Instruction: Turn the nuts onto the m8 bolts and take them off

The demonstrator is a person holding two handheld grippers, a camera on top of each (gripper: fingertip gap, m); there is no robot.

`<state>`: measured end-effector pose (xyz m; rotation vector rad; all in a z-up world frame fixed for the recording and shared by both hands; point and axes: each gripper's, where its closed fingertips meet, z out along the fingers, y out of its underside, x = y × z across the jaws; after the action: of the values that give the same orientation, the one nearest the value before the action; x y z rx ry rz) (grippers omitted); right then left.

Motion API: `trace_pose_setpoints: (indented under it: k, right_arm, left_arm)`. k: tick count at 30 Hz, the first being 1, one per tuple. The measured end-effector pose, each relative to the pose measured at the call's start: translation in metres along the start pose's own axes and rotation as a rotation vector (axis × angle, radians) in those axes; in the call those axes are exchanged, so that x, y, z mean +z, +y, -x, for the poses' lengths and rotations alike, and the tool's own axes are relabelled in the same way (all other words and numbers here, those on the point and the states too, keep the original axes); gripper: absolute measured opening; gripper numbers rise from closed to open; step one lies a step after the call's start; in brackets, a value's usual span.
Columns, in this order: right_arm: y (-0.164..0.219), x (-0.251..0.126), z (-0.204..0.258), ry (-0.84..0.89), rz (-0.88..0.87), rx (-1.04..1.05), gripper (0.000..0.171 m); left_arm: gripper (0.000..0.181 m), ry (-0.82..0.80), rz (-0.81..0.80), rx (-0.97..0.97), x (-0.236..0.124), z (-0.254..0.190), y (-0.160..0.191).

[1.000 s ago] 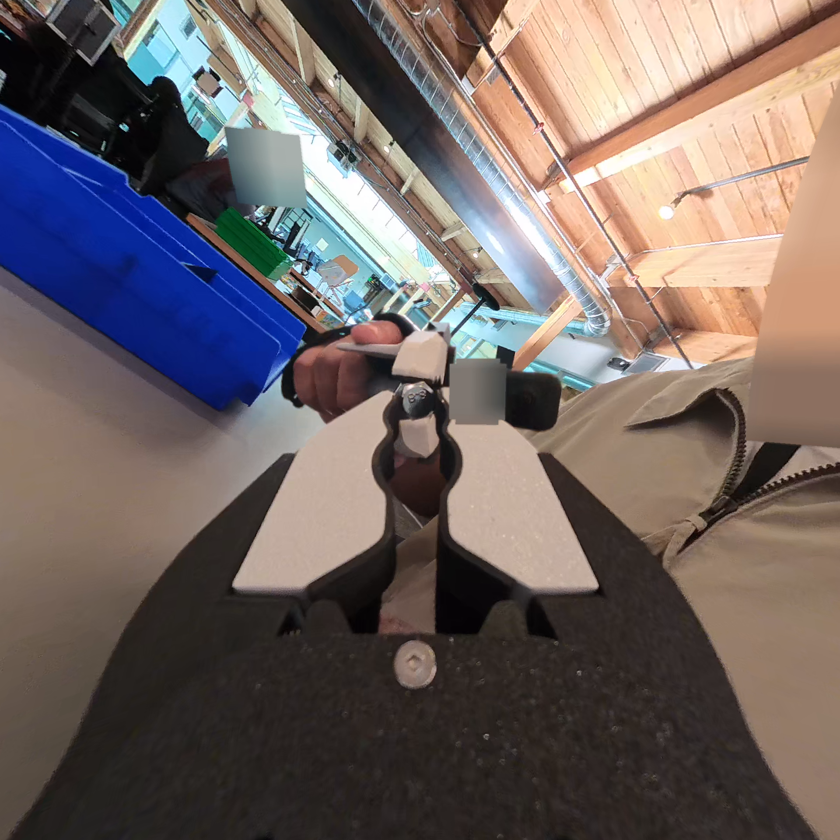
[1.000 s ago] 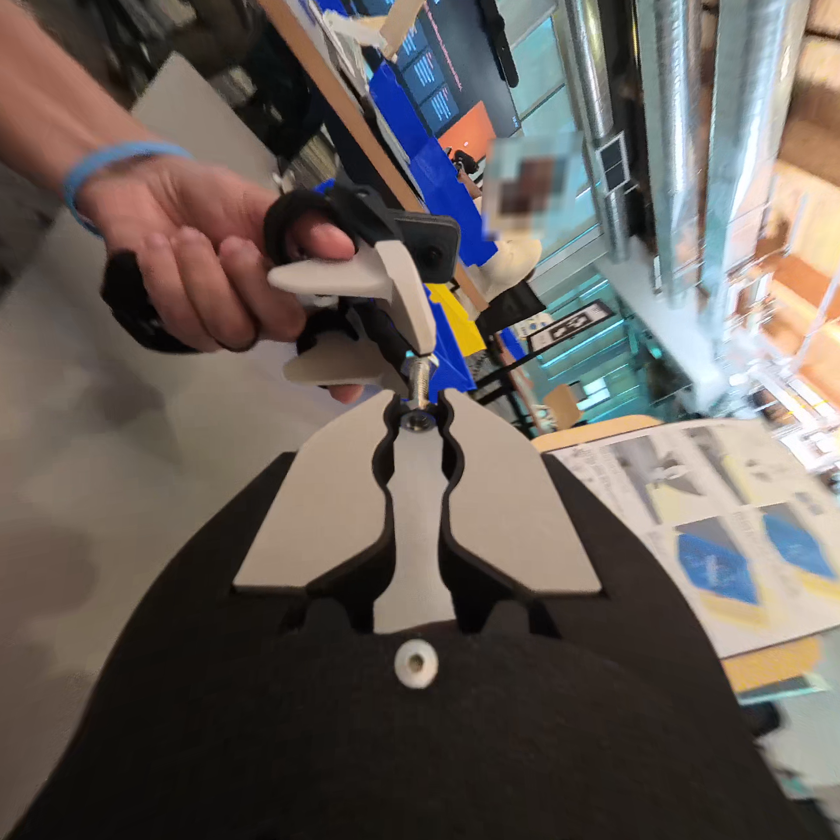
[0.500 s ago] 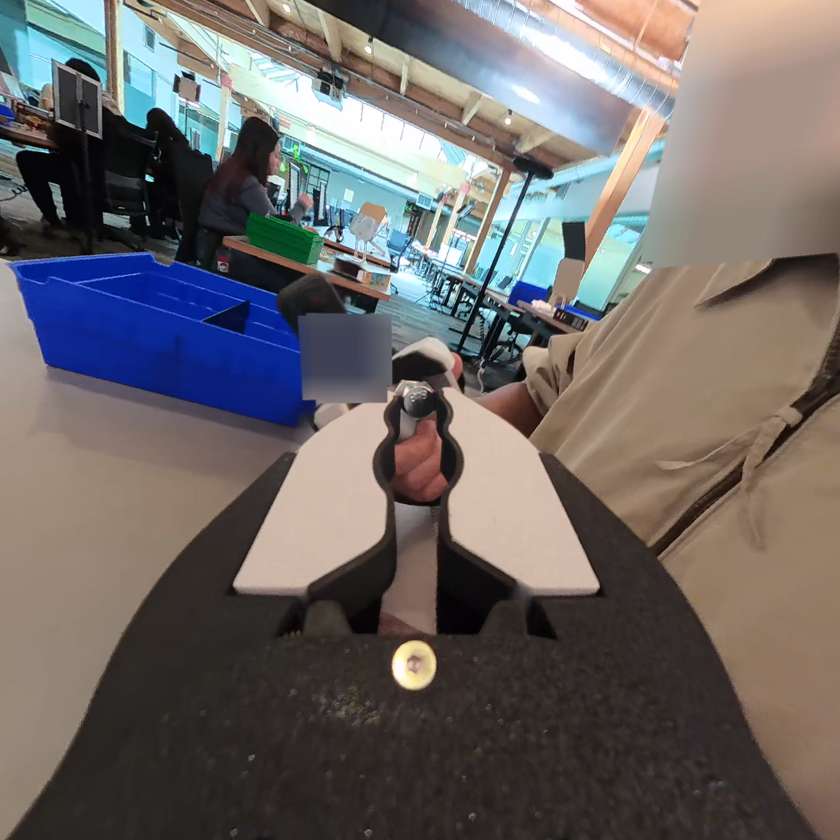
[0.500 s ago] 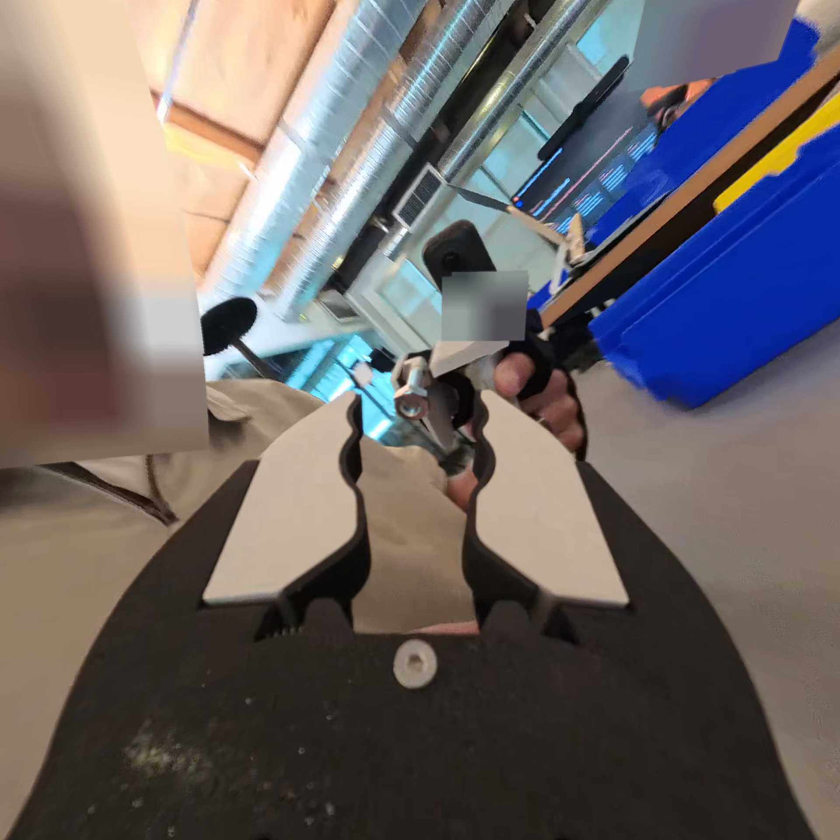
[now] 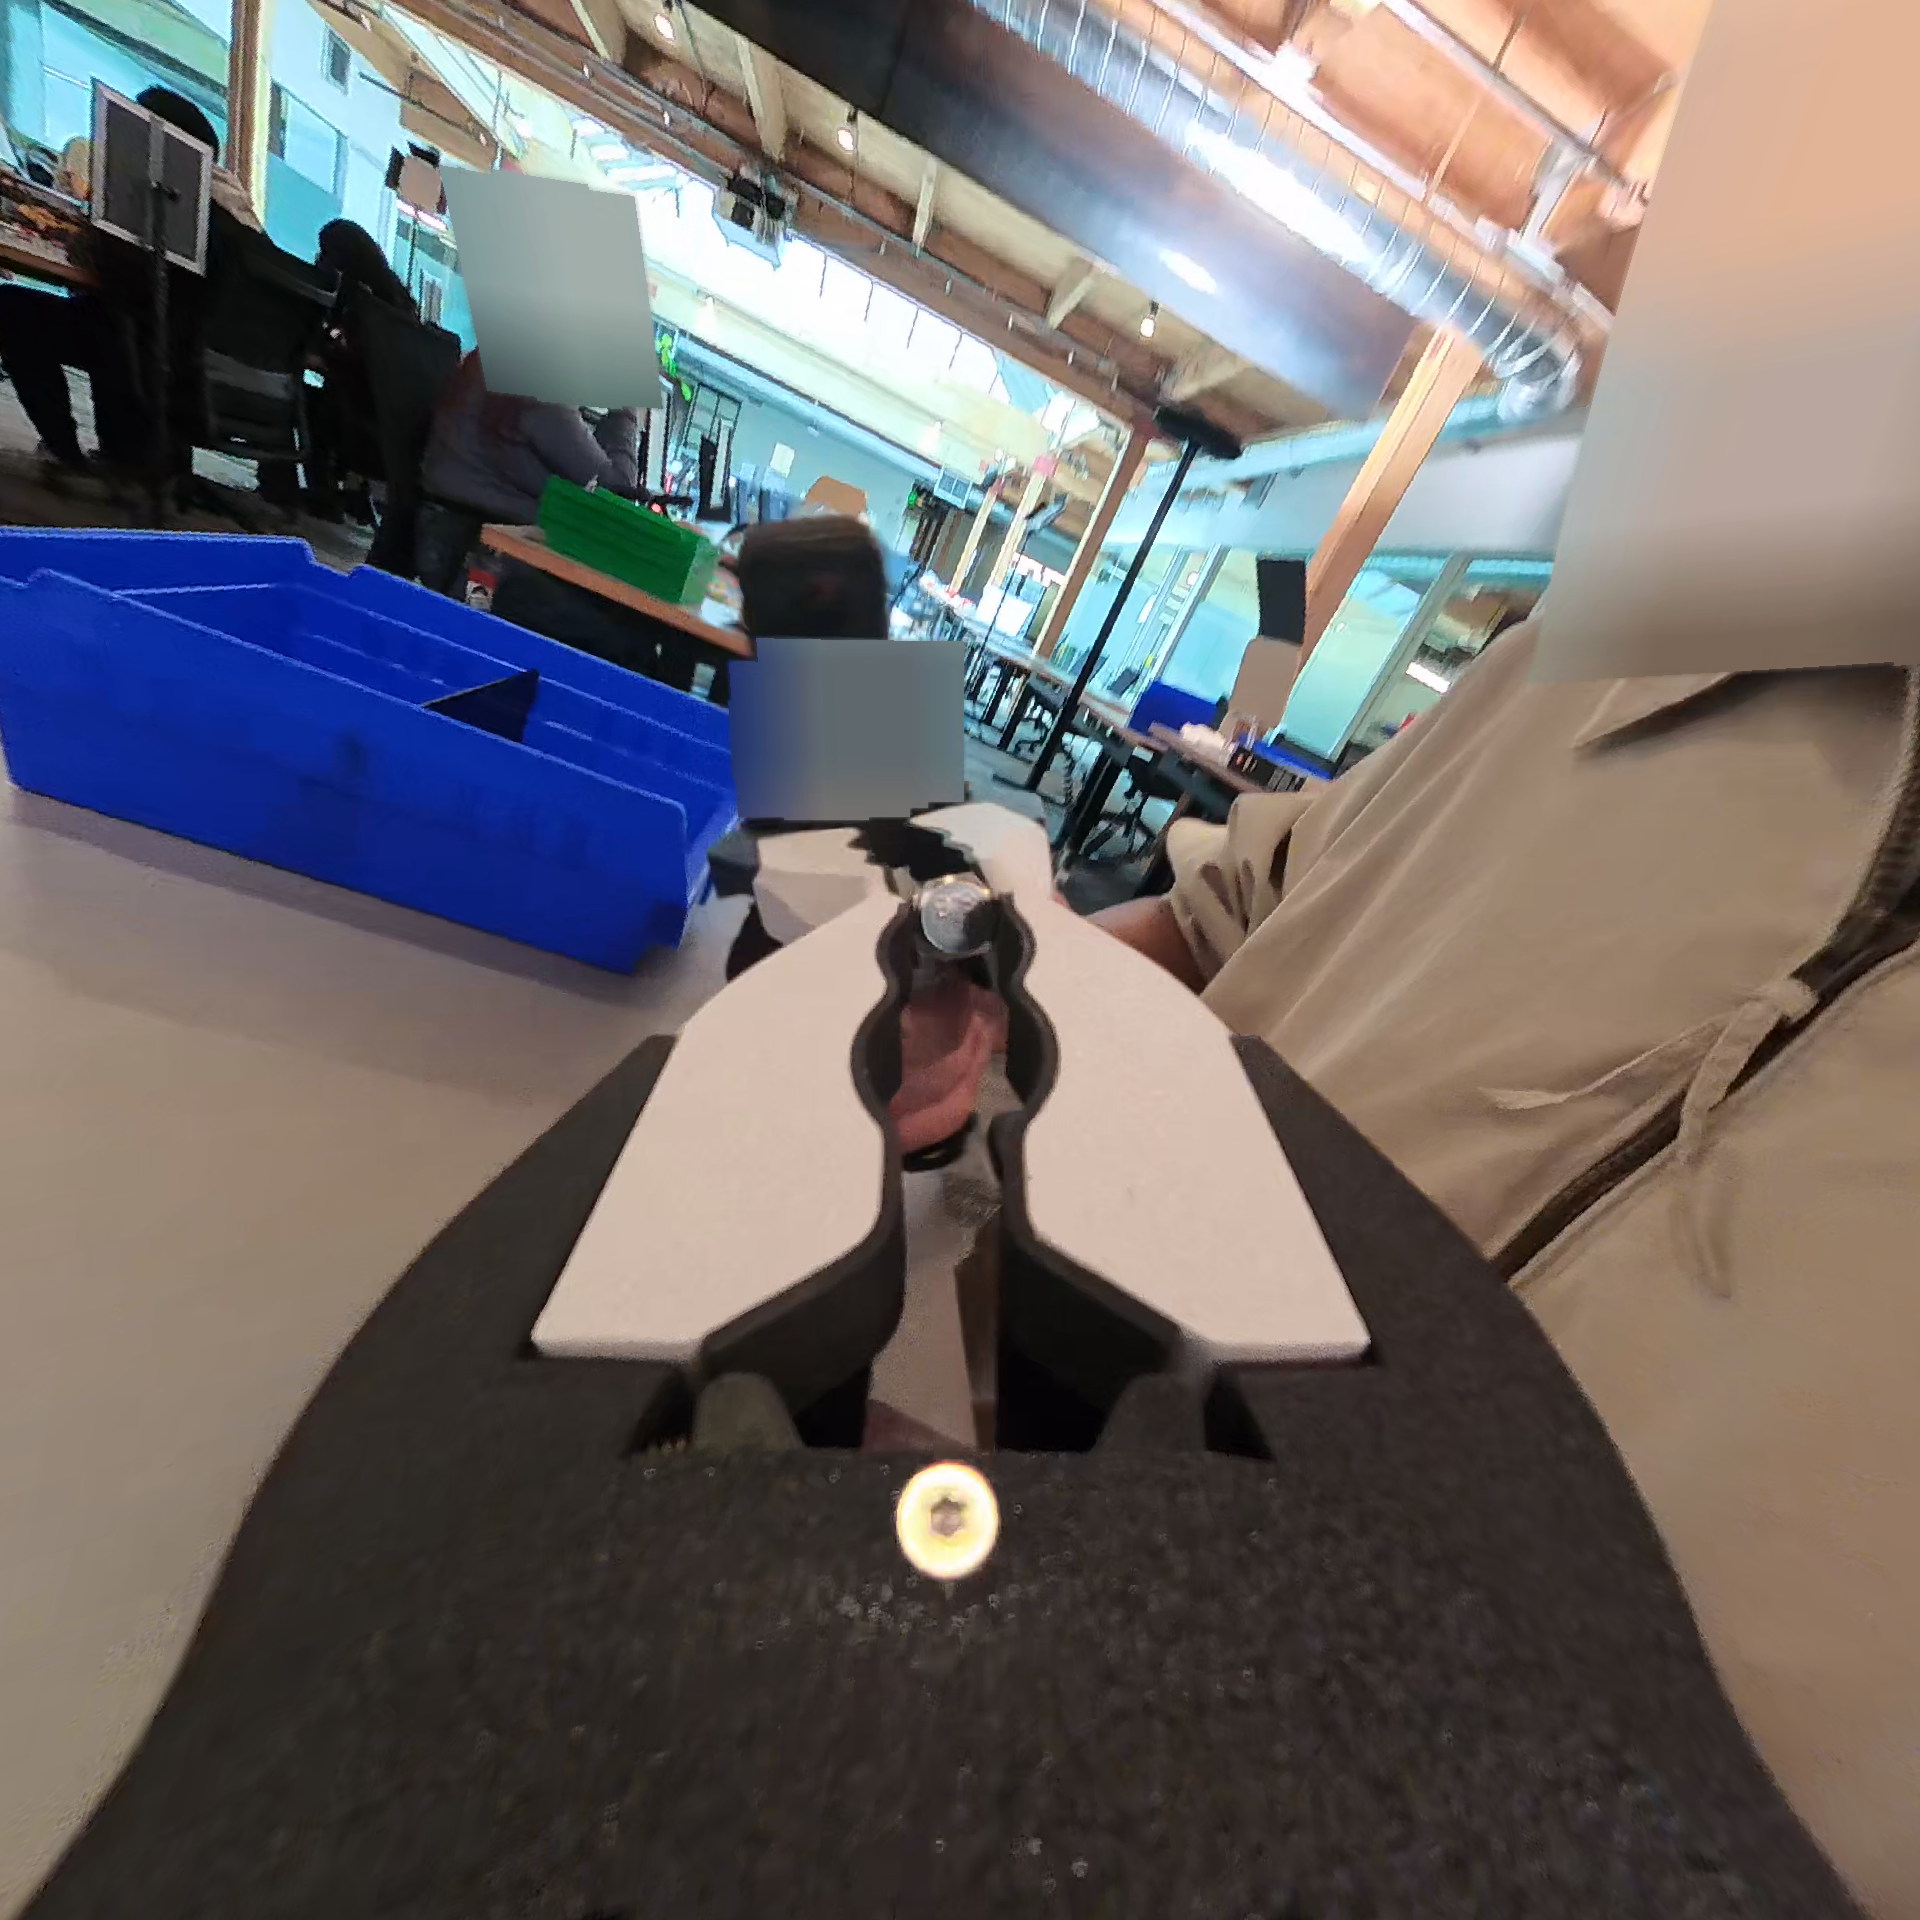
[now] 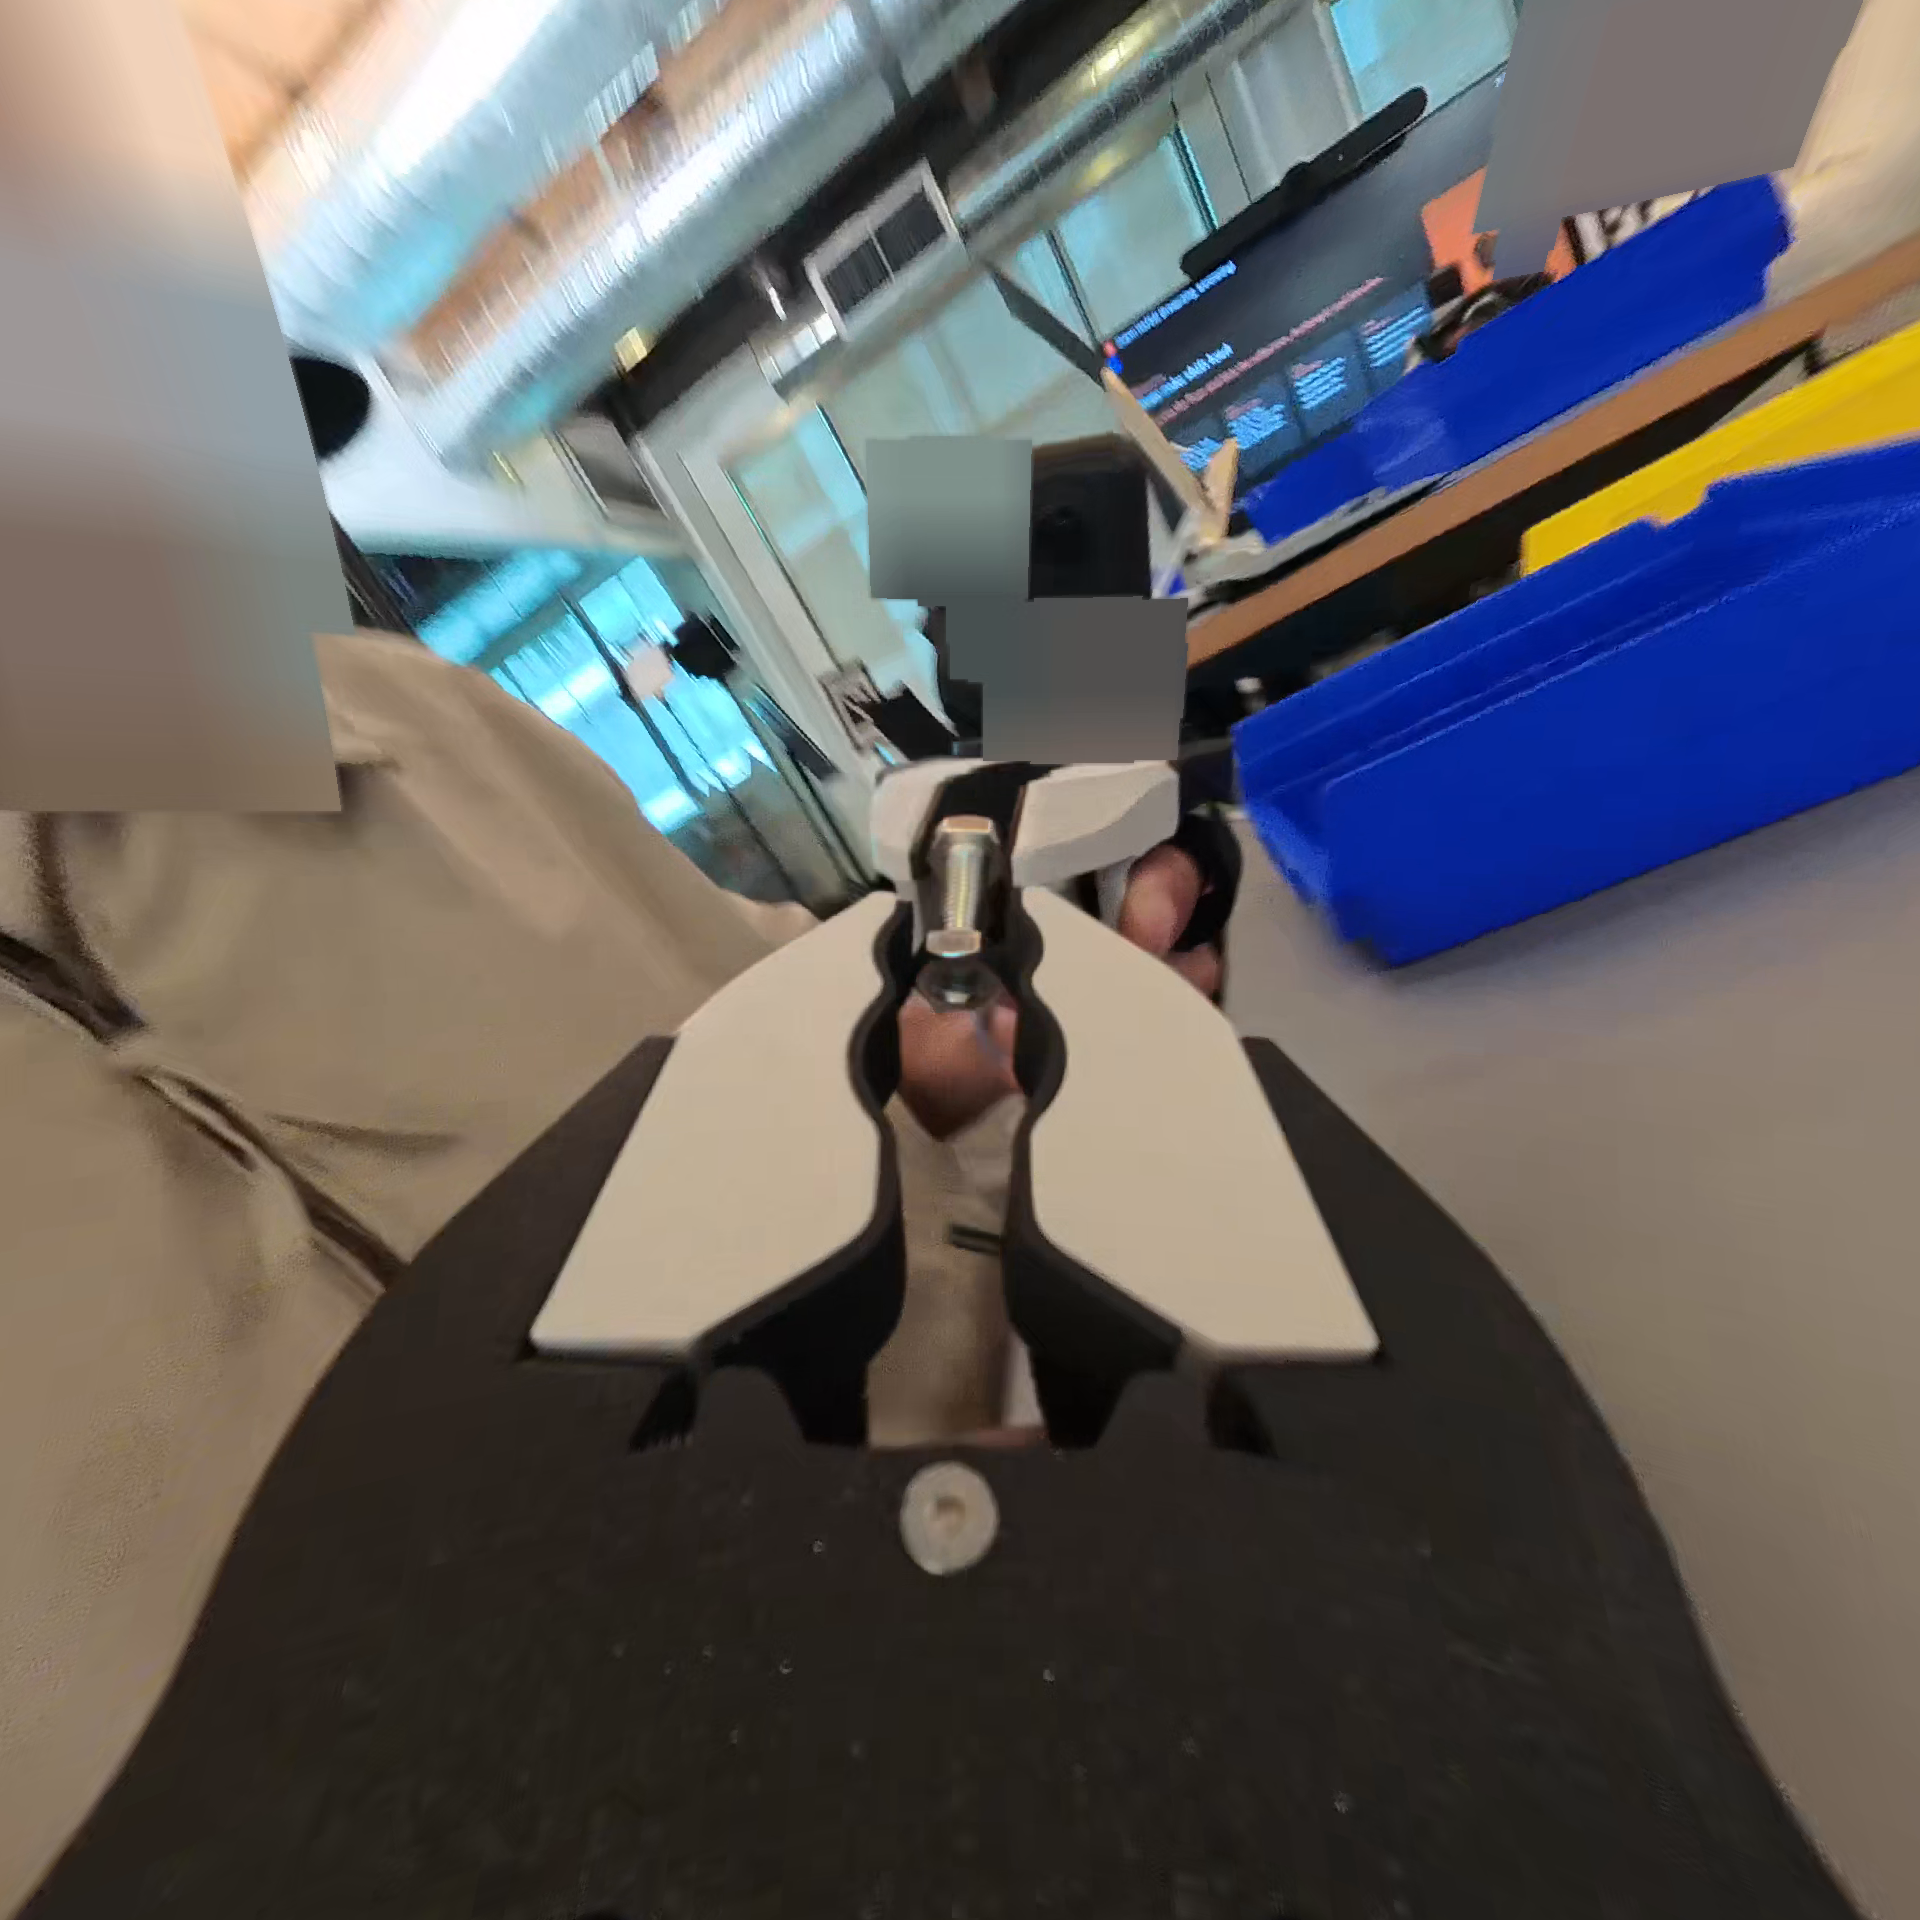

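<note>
Grey bench (image 5: 208,1091) underneath, bare in front. Beige shirt (image 5: 1558,1039) of the person filling one side of both views, close behind the work. Blue bin (image 5: 343,727) on the bench, well apart from both tools; second blue bin (image 6: 1558,790) in the right wrist view, too far off to hinder. Green trays (image 5: 623,540) and seated people far behind.

Left gripper (image 5: 953,909): jaws closed on the head of the bolt (image 5: 951,925), held in the air above the bench. Right gripper (image 6: 957,925) facing it tip to tip: jaws drawn in round the nut (image 6: 953,945) at the free end of the bolt (image 6: 954,883). Second hex shape just below the nut, too small to name. Depth of threading not readable. Hand (image 6: 1174,894) behind the left gripper's white jaws.

Judged step: turning the nut along the thread.

Risks:
- Cross-threading or jamming, from any tilt between the two tools.
- Nut slipping out and dropping to the bench or into the lap, from a loosened squeeze while re-gripping.
- Bolt spinning with the nut, from a weak hold on the head.

Nothing between the two tools; only the shirt close enough to catch.
</note>
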<state>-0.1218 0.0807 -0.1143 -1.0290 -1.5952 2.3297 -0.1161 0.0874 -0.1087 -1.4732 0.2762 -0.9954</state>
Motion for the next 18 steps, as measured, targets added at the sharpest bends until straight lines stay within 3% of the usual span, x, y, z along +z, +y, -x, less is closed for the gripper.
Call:
trace_pose_setpoints:
  k: [13, 18]
  right_arm:
    - [-0.002, -0.013, -0.041, 0.447, 0.474, -1.096, 0.017]
    - [0.0, -0.016, -0.048, 0.523, 0.518, -1.225, 0.017]
  left_arm:
    - [0.014, -0.057, -0.19, -0.224, -0.003, 0.016, -0.006]
    - [0.015, -0.11, -0.21, -0.221, -0.007, 0.026, -0.009]
